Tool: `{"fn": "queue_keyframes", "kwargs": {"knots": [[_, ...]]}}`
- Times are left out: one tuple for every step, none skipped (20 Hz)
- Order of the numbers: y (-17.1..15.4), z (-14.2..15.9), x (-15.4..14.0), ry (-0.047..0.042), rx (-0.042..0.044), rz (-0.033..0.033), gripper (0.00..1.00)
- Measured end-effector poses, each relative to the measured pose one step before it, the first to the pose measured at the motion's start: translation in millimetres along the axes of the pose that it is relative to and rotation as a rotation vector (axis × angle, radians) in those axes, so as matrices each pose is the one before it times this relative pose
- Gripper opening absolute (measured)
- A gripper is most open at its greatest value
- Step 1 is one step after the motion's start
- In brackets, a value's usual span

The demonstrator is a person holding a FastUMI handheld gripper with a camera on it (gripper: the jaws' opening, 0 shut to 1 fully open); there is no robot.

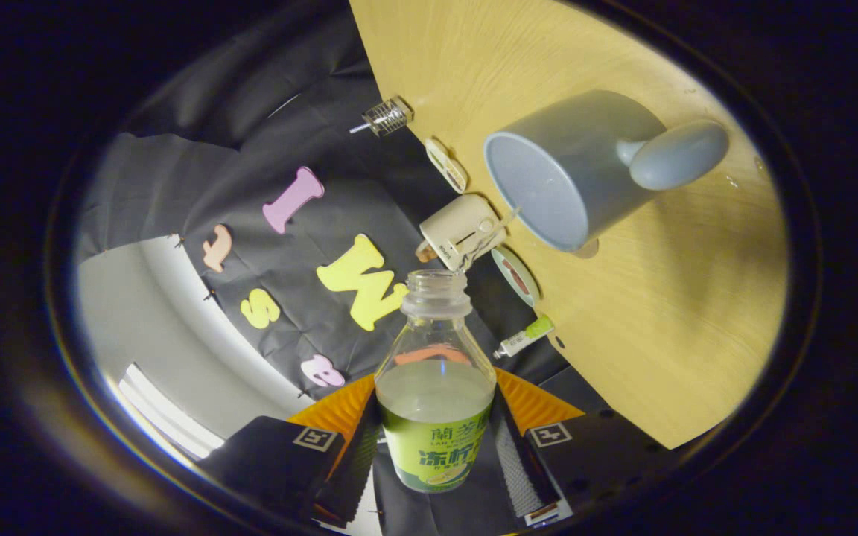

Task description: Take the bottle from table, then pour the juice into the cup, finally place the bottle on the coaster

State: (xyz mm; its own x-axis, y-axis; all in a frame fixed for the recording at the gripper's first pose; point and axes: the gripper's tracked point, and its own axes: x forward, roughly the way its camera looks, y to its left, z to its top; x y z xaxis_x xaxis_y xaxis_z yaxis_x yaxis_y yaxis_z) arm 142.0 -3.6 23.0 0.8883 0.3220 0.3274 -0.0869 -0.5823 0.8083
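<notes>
Bottle-pouring scene, from largest down: one pale wooden table (667, 313), one grey ceramic cup (570, 171) with a rounded handle, and one clear plastic bottle with a green label (435, 387). The gripper (436, 447) is rolled steeply, both fingers pressing the bottle's sides, its open neck aimed at the cup's rim. A thin stream seems to leave it, though faintly.
</notes>
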Motion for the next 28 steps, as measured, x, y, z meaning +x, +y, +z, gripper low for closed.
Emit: {"fn": "queue_keyframes", "kwargs": {"knots": [[-1.57, 0.14, 0.04, -0.00161, 0.0256, -0.00959, 0.78], [-1.76, -0.35, -0.79, 0.00054, 0.0292, -0.00848, 0.78], [-0.56, -1.08, -0.77, 0.00649, 0.02344, -0.00499, 0.78], [0.68, -1.74, 2.14, 0.01095, 0.01132, -0.00183, 0.78], [1.23, 0.54, 0.38, 0.00833, 0.00141, 0.00154, 0.78], [1.94, 0.83, -1.61, 0.00346, -0.00279, 0.00522, 0.79], [1.81, 1.61, -1.12, -0.00177, -0.00009, 0.00648, 0.79], [3.02, 2.8, 0.38, -0.00434, 0.00192, 0.0044, 0.79], [1.13, 3.79, 1.05, -0.00932, 0.00803, 0.00524, 0.79], [1.69, 1.33, -0.78, -0.00308, 0.00869, 0.00195, 0.79], [0.17, 0.73, -0.5, 0.00159, 0.01192, 0.00281, 0.79], [0.41, -1.22, -1.06, 0.00609, 0.0135, 0.0034, 0.79], [-1.72, -2.69, -0.76, 0.01637, 0.01198, 0.00074, 0.79], [-0.68, -3.32, -0.2, 0.01857, 0.01245, -0.00246, 0.79], [-0.85, -1.91, -0.39, 0.01865, 0.0095, -0.00233, 0.79], [-0.43, 2.08, 1.6, 0.0011, 0.00804, -0.00146, 0.79], [0.34, 5.26, 0.73, -0.01611, 0.00508, 0.00267, 0.79], [1.36, 3.22, -1.54, -0.01444, -0.00264, 0.00293, 0.79], [1.39, 2.06, -1.07, -0.01192, -0.00438, 0.00358, 0.79], [3.86, -1.41, -0.36, -0.00202, -0.00384, 0.00612, 0.79], [3.2, -1.68, -0.33, 0.00792, -0.00028, 0.00694, 0.79], [1.35, 1.53, -0.77, 0.00242, -0.00074, 0.00512, 0.79], [0.7, 2.19, -1.09, -0.00104, 0.0016, 0.00227, 0.79], [-1.09, 0.85, 0.08, -0.0039, 0.00178, 0.00105, 0.79], [-0.39, 0.09, 0.92, -0.00143, -0.00309, 0.00026, 0.79], [0.49, -0.5, 0.48, -0.00204, -0.0097, -0.00212, 0.79], [-0.43, -0.13, -0.39, -0.01121, -0.03305, -0.00413, 0.79], [-0.89, -0.15, 1.51, -0.01233, -0.05213, -0.00687, 0.79]]}}
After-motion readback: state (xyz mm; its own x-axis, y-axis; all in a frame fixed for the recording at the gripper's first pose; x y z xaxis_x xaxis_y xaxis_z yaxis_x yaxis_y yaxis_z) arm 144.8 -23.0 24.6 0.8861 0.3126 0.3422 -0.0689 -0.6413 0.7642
